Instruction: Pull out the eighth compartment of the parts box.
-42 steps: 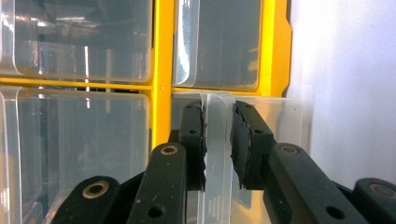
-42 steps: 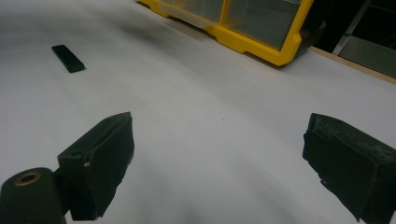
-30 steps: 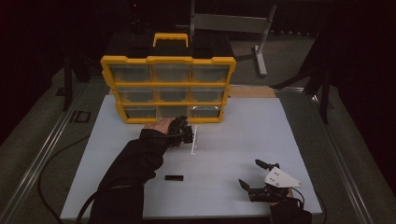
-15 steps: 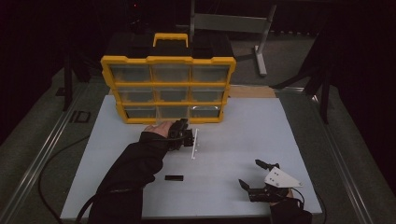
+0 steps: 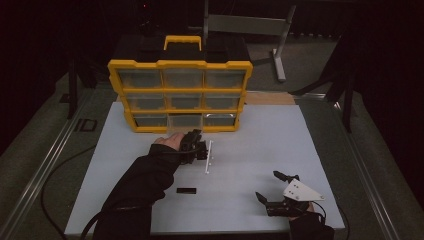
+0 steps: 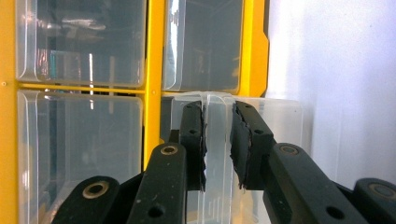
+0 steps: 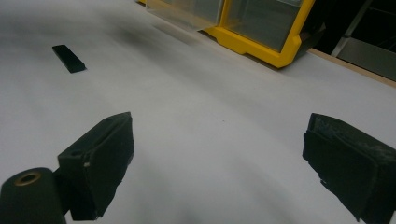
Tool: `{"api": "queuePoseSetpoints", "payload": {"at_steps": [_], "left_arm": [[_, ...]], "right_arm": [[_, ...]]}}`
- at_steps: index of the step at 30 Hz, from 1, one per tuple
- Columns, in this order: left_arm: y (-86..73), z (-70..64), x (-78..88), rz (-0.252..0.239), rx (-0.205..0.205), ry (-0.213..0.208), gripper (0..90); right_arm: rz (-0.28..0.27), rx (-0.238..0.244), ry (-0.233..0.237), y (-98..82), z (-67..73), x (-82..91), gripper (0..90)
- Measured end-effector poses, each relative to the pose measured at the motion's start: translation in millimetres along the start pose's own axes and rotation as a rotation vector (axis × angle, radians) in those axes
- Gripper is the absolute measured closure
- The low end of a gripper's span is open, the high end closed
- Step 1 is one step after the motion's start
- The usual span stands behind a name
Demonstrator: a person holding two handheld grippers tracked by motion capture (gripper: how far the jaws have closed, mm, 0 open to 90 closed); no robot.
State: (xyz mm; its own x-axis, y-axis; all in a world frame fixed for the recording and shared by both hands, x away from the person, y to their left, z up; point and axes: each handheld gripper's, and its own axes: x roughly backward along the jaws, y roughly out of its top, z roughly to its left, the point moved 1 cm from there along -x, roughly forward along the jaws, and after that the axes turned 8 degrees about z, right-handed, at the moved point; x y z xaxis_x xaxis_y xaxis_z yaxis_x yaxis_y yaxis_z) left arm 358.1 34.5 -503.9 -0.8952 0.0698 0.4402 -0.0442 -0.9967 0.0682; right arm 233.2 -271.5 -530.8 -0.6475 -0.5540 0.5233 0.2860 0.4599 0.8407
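The clear drawer (image 6: 217, 154) sits pulled out in front of the yellow organizer (image 5: 181, 95), just below its bottom row. The left gripper (image 6: 217, 144) pinches the drawer's front lip between its fingers. The right gripper (image 7: 219, 158), fingers spread wide apart, rests on the desk (image 5: 270, 145) well away from the organizer.

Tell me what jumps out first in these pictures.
The yellow drawer cabinet at the far edge of the white table grabs the eye. In front of it the left claw pinches the front of a clear drawer pulled out of the bottom row. The right claw rests open near the front edge, with a small black bar lying between them.
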Motion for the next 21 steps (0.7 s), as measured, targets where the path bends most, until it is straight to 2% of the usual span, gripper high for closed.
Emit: {"api": "queuePoseSetpoints", "payload": {"at_steps": [21], "left_arm": [[1.2, -3.8, 4.2, 0.005, -0.015, 0.002, 75.4]], "right_arm": [[0.000, -0.003, 0.000, -0.1, -0.2, 0.1, 8.9]]}}
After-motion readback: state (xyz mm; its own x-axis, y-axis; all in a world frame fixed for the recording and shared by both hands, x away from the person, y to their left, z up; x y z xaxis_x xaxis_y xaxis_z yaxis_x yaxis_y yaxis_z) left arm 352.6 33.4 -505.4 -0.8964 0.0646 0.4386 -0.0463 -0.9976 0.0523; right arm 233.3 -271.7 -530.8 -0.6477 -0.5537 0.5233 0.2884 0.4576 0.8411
